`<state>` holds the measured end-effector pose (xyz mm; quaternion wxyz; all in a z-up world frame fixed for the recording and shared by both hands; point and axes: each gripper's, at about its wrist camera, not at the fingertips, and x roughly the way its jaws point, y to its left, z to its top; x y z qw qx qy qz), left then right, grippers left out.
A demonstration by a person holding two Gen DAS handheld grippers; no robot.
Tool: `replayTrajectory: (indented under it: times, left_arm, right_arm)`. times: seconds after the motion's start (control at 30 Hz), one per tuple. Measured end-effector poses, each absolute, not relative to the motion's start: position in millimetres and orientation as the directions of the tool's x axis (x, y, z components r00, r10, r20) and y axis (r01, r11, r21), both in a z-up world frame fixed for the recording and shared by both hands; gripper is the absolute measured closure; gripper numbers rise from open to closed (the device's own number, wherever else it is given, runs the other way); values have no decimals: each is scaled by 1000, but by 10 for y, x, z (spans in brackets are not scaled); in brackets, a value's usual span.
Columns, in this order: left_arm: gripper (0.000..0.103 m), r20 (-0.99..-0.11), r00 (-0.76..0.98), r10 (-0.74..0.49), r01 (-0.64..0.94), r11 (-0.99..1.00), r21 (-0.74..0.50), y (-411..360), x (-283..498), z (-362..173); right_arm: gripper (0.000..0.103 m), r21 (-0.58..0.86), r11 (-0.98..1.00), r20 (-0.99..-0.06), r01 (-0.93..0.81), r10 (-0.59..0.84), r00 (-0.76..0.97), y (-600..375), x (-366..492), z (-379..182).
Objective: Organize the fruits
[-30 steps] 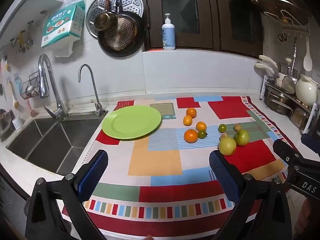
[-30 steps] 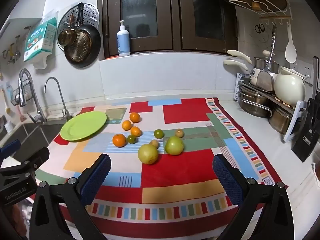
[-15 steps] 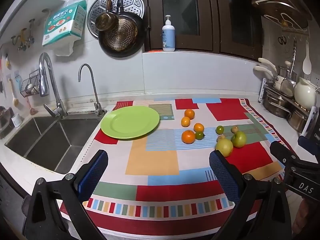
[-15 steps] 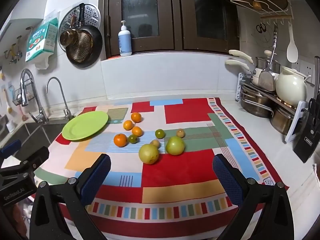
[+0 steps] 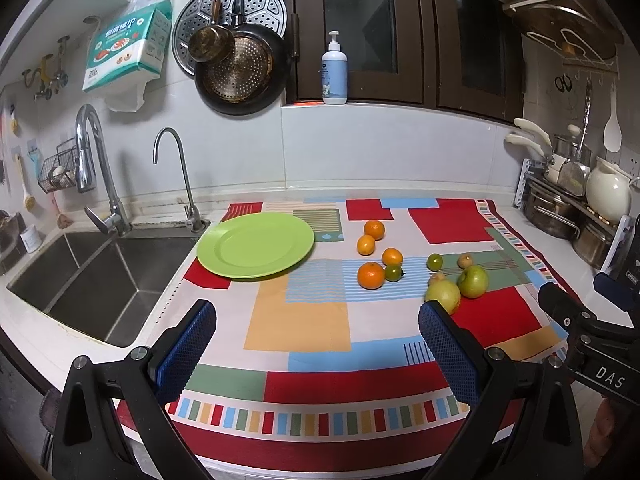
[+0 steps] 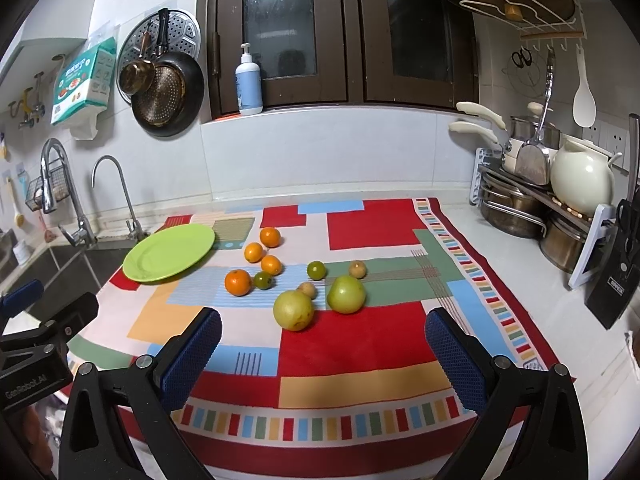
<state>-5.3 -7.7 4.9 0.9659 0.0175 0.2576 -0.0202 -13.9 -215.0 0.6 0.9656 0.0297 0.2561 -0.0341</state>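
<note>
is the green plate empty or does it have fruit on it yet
Empty. The green plate shows only bare surface in both views, and all the fruit, such as the nearest orange, lies on the cloth beside it.

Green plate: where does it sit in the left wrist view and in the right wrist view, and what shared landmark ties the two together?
Left wrist view: the green plate lies left of centre, on the cloth's corner by the sink.
Right wrist view: the green plate lies at middle left, smaller, on that same corner.
Shared landmark: the soap bottle on the window ledge.
</note>
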Motion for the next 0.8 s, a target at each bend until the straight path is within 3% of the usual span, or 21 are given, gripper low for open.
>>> replayTrajectory:
  times: [0.8]
  left_arm:
    - [0,-495,869,-27,46,999,27,-96,-54,46]
  right_arm:
    - [0,38,996,-489,78,-50,871,-2154,-146,26]
